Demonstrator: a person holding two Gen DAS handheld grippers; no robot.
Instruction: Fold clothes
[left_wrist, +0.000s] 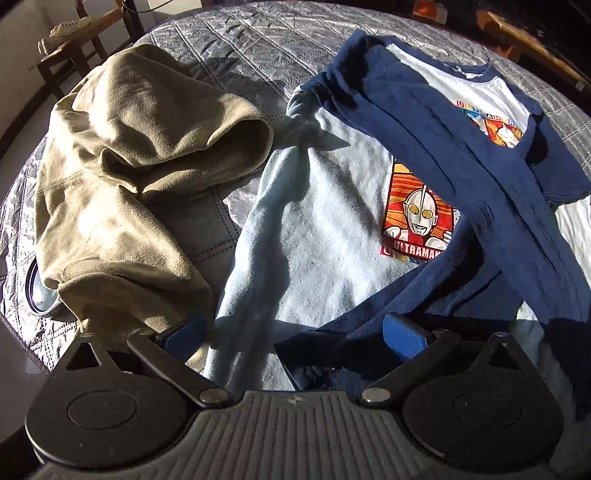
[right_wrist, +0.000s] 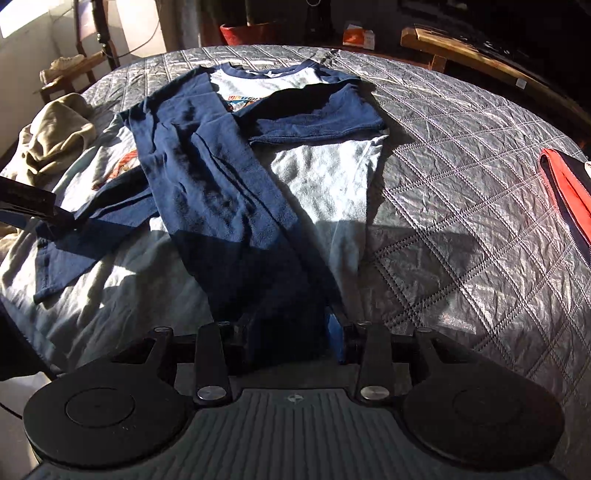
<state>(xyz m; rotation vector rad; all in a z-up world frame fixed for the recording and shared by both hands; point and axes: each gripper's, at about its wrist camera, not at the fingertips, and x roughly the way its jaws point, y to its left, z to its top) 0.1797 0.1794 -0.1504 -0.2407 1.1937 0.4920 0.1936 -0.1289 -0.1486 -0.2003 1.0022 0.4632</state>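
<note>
**Navy sleeve may slip off the fold**

Pale-blue, navy-sleeved cotton T-shirt (right_wrist: 325, 177) lies flat on quilted grey bedspread (right_wrist: 461, 177). Right gripper (right_wrist: 295, 343) half-parted around long navy sleeve (right_wrist: 221, 177), apparently unpinched; left gripper (left_wrist: 291, 336) wide, empty. Risk: withdrawing pads snag sleeve, dragging it askew.

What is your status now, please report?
Left hand-held gripper open over shirt. Right hand-held gripper open, navy sleeve lying between jaws. Sleeves crossed on shirt. Tan garment beside it.
</note>
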